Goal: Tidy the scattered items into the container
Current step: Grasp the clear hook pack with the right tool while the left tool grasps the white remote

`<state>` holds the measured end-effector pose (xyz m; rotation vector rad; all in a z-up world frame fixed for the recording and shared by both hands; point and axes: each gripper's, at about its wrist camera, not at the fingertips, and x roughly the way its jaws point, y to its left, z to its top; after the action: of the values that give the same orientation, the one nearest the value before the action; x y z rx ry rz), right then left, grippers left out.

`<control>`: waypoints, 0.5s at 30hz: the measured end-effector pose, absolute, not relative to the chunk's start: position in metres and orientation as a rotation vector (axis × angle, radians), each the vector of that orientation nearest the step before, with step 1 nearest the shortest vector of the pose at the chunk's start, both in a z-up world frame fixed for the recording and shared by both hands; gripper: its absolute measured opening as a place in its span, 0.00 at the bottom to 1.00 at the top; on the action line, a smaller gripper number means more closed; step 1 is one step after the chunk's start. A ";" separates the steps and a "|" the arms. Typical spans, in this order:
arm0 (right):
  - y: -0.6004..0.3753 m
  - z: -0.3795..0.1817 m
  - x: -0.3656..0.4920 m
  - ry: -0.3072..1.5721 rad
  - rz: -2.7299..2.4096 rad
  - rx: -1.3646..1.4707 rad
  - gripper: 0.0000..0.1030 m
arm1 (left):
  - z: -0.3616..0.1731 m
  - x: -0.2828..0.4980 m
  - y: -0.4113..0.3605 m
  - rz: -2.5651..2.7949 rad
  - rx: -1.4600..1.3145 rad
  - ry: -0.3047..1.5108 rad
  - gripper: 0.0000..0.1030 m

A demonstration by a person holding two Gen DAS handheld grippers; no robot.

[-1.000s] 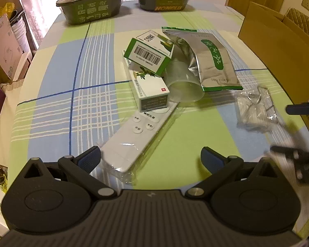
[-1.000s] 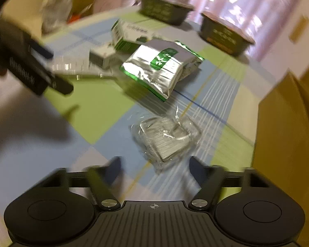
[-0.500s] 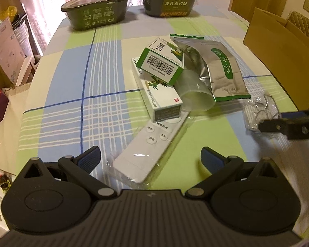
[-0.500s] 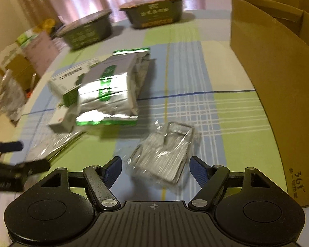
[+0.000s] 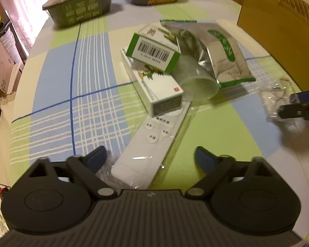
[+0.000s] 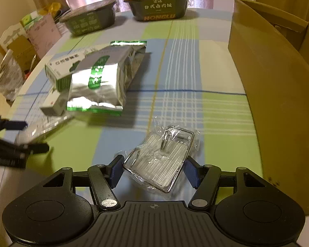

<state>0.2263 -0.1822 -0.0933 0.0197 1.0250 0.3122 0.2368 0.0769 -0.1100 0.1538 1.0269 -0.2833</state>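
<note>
The right gripper sits low over the checked tablecloth, its jaws spread on either side of a clear plastic packet without visibly pressing it, just beside the cardboard box. The left gripper hangs with jaws wide and empty above a bagged white remote, near the green-and-white cartons and foil pouch.
</note>
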 end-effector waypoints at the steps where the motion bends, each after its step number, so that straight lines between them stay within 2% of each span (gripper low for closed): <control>1: -0.186 -0.093 0.223 1.025 0.312 0.014 0.63 | -0.110 0.237 0.077 -0.283 0.153 1.037 0.76; 2: -0.189 -0.094 0.221 1.024 0.312 0.011 0.63 | -0.110 0.237 0.077 -0.281 0.150 1.042 0.75; 4: -0.195 -0.094 0.215 1.025 0.314 0.010 0.63 | -0.107 0.234 0.076 -0.280 0.135 1.057 0.58; 7: -0.202 -0.093 0.206 1.027 0.316 0.008 0.63 | -0.102 0.225 0.064 -0.282 0.150 1.079 0.41; 10: -0.209 -0.091 0.195 1.031 0.316 0.007 0.63 | -0.099 0.213 0.044 -0.317 0.168 1.106 0.37; 15: -0.219 -0.088 0.174 1.037 0.323 0.000 0.63 | -0.097 0.182 0.015 -0.353 0.141 1.134 0.37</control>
<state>0.1745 -0.2185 -0.0885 -0.0001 1.0367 0.3232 0.1823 0.0147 -0.0968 0.1410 1.1341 -0.3529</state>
